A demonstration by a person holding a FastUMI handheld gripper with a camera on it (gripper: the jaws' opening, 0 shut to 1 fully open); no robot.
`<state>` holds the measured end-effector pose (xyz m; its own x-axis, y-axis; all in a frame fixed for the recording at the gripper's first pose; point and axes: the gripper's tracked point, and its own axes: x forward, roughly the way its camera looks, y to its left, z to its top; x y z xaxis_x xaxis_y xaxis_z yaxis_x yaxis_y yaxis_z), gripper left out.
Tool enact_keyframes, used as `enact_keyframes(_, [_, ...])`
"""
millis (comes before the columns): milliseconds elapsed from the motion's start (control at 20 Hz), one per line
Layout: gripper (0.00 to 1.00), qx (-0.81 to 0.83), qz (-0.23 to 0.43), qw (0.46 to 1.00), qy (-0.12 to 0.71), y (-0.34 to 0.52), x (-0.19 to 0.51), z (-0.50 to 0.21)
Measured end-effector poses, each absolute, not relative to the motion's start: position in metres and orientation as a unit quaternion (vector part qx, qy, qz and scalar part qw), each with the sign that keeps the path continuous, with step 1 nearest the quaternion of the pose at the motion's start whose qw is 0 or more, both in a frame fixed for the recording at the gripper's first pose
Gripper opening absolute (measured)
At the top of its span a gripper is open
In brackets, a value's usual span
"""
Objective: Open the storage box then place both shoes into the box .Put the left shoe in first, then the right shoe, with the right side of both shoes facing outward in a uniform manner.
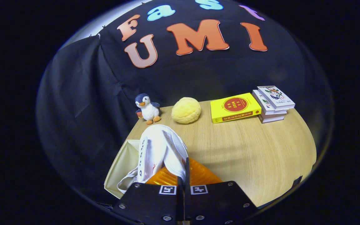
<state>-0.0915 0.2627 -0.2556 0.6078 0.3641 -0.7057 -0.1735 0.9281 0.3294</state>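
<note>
My gripper (184, 167) is shut on a white lace-up shoe (159, 147), with both fingers pressed on the thin side wall by its opening. The shoe hangs from the fingers with its toe pointing away from me, and its laces (127, 184) dangle to the left. Just left of the fingers and below the shoe is the cream storage box (120, 165), open, with its inner wall showing. The shoe sits over the box's right edge. The box's inside is largely hidden by the shoe and the gripper body.
The wooden table (255, 147) stretches ahead and to the right. Along its far edge stand a penguin plush (147, 108), a round yellow plush (186, 110), a yellow book (234, 107) and a small stack of books (273, 103).
</note>
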Motion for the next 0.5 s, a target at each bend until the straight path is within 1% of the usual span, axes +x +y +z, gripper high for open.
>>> enact_keyframes(250, [0.02, 0.118, 0.133, 0.868, 0.464, 0.322, -0.113, -0.275])
enact_keyframes(400, [0.02, 0.111, 0.121, 0.859, 0.485, 0.341, -0.121, -0.291])
enact_keyframes(500, [0.03, 0.102, 0.096, 0.849, 0.510, 0.344, -0.129, -0.308])
